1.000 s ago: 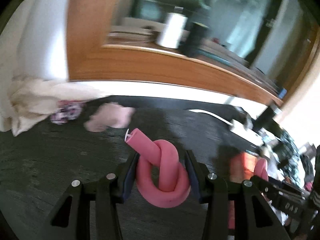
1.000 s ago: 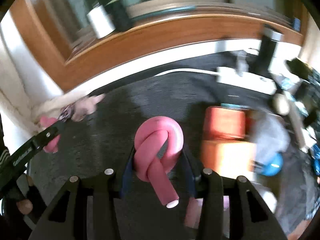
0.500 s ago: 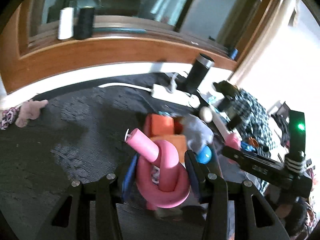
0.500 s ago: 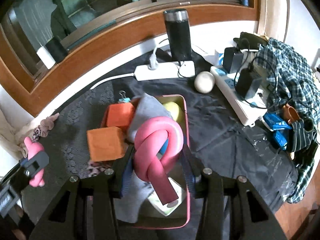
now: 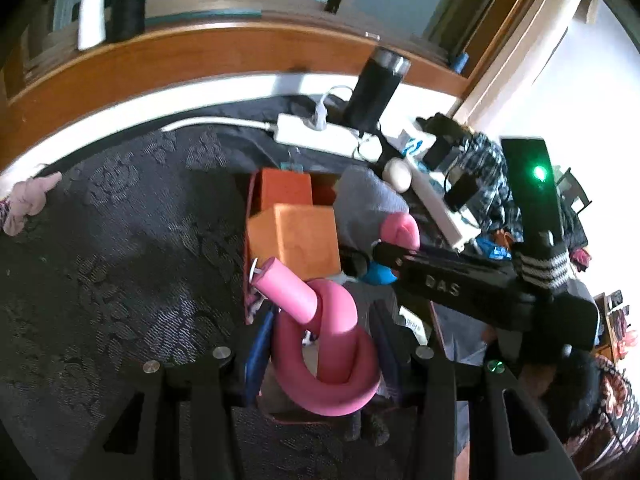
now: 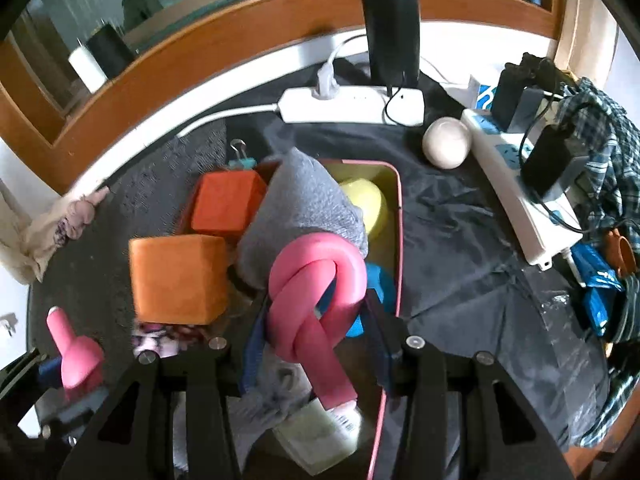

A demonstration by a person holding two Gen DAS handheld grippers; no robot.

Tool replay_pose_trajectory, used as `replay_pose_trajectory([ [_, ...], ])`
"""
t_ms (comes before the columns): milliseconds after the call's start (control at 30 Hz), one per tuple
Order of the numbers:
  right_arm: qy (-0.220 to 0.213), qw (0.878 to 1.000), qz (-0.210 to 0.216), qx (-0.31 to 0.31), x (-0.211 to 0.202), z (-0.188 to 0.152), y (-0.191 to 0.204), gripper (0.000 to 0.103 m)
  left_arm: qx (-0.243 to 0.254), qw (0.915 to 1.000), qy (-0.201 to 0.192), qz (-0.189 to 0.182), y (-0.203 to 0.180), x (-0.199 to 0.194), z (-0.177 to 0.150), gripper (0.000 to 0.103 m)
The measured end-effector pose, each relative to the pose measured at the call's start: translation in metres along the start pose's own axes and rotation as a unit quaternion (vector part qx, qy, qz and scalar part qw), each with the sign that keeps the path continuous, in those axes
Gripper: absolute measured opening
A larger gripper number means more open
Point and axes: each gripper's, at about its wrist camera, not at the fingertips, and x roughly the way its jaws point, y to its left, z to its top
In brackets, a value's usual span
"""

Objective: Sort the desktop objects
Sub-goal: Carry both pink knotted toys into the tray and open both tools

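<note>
Gripping knotted pink foam tubes (image 5: 324,344) (image 6: 316,300) | over pink-rimmed tray (image 6: 394,208)

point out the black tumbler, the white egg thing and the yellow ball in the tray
black tumbler (image 6: 393,36), right wrist view, middle of its dark body
white egg (image 6: 446,142), right wrist view, centre of its shell
yellow ball (image 6: 366,202), right wrist view, visible part beside the grey cloth (image 6: 304,204)

Orange blocks (image 6: 180,280) and grey cloth (image 6: 304,204) crowd the pink-rimmed tray (image 6: 398,216).

"DAS" stands embossed on the black right tool (image 5: 404,258); nothing else legible.
</note>
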Motion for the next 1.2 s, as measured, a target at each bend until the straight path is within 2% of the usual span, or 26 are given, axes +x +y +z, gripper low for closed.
replay_pose_trajectory([
  [200, 0.003, 1.000, -0.006, -0.012, 0.001, -0.003, -0.006, 0.047, 0.009, 0.9996, 0.027, -0.002, -0.007, 0.024, -0.006, 0.048],
  [433, -0.012, 0.999, 0.032, -0.004, -0.019, 0.006, -0.009, 0.048, 0.016, 0.9994, 0.028, -0.016, -0.013, 0.037, -0.002, 0.049],
  [533, -0.016, 0.999, 0.052, 0.007, -0.025, 0.010, -0.010, 0.048, 0.011, 0.9989, 0.031, -0.035, -0.011, 0.038, 0.001, 0.056],
  [567, -0.015, 0.998, 0.059, 0.013, -0.026, 0.012, -0.011, 0.048, 0.007, 0.9985, 0.032, -0.043, -0.010, 0.037, 0.001, 0.063],
  [667, -0.014, 0.996, 0.079, 0.030, -0.030, 0.014, -0.012, 0.048, 0.007, 0.9986, 0.022, -0.049, -0.010, 0.029, 0.005, 0.065],
  [833, -0.023, 0.995, 0.091, 0.035, -0.037, 0.016, -0.006, 0.049, 0.011, 0.9989, -0.005, -0.045, -0.009, 0.007, 0.012, 0.065],
  [900, -0.029, 0.995, 0.091, 0.038, -0.040, 0.017, -0.002, 0.061, 0.009, 0.9991, -0.013, -0.040, -0.006, -0.001, 0.014, 0.065],
  [967, -0.035, 0.995, 0.086, 0.039, -0.042, 0.017, 0.000, 0.067, 0.006, 0.9993, -0.020, -0.032, -0.003, -0.006, 0.016, 0.065],
  [1200, -0.041, 0.995, 0.080, 0.036, -0.049, 0.013, 0.005, 0.067, 0.001, 0.9992, -0.038, 0.009, 0.007, -0.020, 0.018, 0.065],
])
